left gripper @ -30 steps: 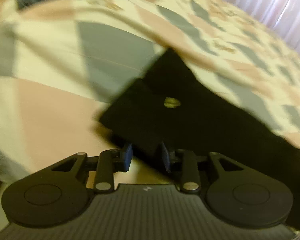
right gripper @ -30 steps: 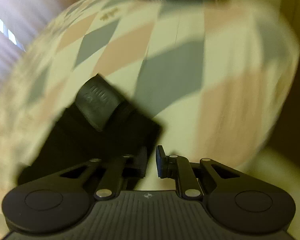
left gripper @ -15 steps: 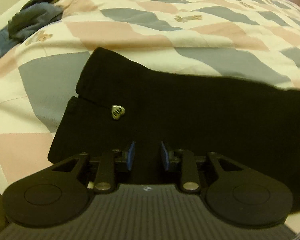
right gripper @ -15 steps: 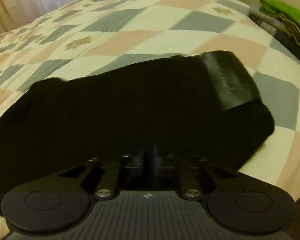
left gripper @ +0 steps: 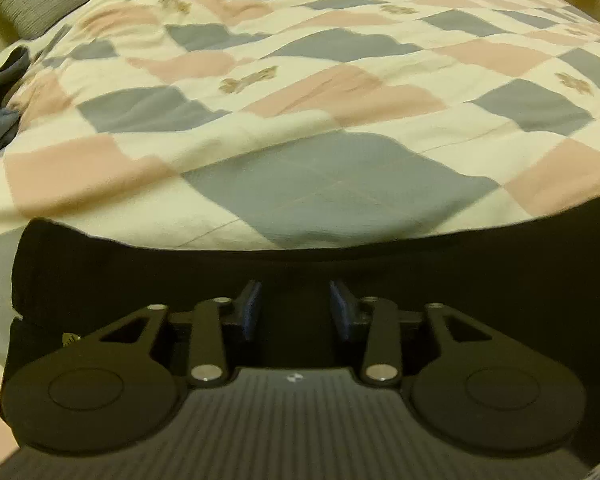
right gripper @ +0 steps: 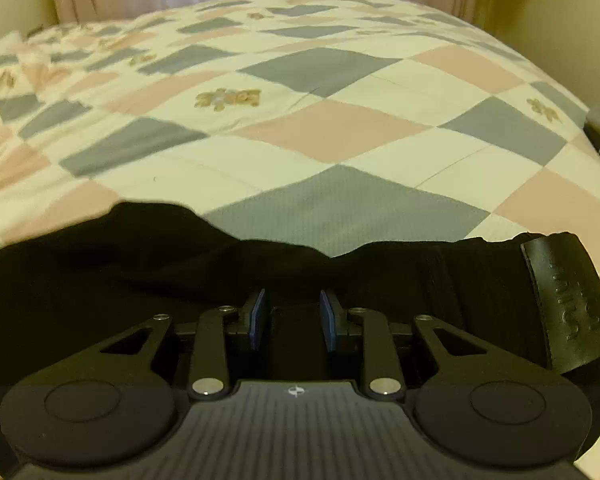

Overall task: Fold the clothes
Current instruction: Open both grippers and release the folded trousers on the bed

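While the left gripper hovers spread over the black garment on the checked quilt, nothing is pinched. Right view: right gripper likewise spread beside the leather patch; a shallow bite would likely catch one layer only.

A black patch on the dark garment, to the right of the right gripper's jaws, carried embossed letters, possibly a brand name, too faint to read. A small white logo sat on the gripper body behind the jaws.
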The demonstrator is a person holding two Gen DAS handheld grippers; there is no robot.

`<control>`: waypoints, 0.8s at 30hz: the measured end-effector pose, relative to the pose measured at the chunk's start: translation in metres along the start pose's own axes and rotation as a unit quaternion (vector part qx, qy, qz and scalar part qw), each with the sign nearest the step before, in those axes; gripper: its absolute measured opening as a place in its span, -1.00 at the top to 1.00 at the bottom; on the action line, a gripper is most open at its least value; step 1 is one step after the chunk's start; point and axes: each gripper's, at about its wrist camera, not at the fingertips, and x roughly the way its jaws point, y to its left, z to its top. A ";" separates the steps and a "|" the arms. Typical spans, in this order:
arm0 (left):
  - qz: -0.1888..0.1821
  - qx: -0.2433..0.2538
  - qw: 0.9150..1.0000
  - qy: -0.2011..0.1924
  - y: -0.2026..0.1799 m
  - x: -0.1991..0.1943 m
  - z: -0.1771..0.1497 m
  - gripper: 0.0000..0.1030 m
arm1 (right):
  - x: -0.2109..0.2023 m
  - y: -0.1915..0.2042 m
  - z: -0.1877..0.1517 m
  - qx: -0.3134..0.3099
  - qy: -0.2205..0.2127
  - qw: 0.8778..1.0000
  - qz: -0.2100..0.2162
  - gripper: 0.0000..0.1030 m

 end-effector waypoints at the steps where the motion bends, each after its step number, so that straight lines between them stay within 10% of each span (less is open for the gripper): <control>1: 0.002 0.000 1.000 -0.001 0.000 -0.006 0.002 0.39 | -0.008 0.000 0.002 0.001 -0.004 1.000 0.001 0.48; 8: 0.004 -0.026 1.000 0.009 0.012 -0.063 -0.015 0.39 | -0.045 0.004 -0.014 0.030 0.002 1.000 0.002 0.19; 12: 0.026 -0.015 0.997 0.069 0.008 -0.042 -0.042 0.37 | -0.035 0.005 -0.033 0.021 0.041 0.999 -0.014 0.18; 17: 0.015 -0.029 0.999 0.037 0.014 -0.062 -0.043 0.40 | -0.066 0.009 -0.029 0.029 -0.004 1.000 -0.003 0.17; 24: 0.035 -0.027 0.995 0.087 0.013 -0.041 -0.048 0.36 | -0.045 0.031 -0.046 0.010 0.057 0.998 -0.022 0.16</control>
